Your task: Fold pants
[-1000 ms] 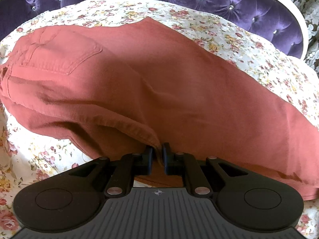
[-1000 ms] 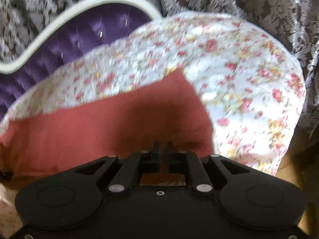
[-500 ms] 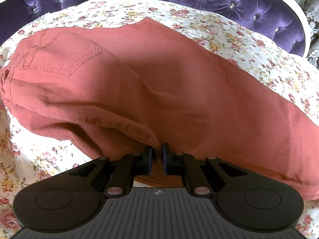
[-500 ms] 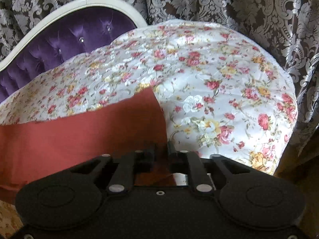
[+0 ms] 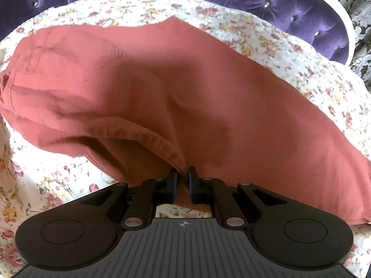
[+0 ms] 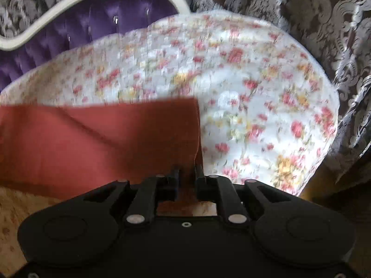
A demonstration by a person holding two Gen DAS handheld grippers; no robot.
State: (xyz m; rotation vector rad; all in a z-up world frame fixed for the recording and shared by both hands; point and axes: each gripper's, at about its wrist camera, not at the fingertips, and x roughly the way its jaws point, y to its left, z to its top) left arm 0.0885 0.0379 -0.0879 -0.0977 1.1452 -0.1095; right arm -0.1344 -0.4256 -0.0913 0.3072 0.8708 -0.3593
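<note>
A pair of rust-red pants (image 5: 190,92) lies spread across a bed covered by a white floral quilt (image 5: 289,53), with a purple button-tufted headboard (image 5: 266,2) framed in white behind it. In the left wrist view the pants run from the waist end at the far left, where a back pocket (image 5: 76,53) shows faintly, down toward the lower right, where the leg reaches the near edge of the quilt. A stitched seam edge (image 5: 153,139) curls up from the cloth and leads straight into the left gripper (image 5: 183,173), whose two fingers stand nearly together and are clamped on that fold of fabric; the cloth rises off the quilt toward the fingertips.

In the right wrist view, which is blurred, the leg end of the pants (image 6: 104,139) stretches in from the left as a flat red band over the quilt (image 6: 255,92), ending in a straight cuff edge (image 6: 197,127) that drops down to the right gripper (image 6: 187,173). Its jaws have just been opening a little, and a strip of the red cloth sits between the two fingers; they stand wider apart than those of the left gripper, and the blur makes it impossible to tell whether the pads press on the cloth. Grey damask curtains (image 6: 313,23) hang behind the bed, and the curved white headboard rail (image 6: 92,7) sweeps across the upper left
</note>
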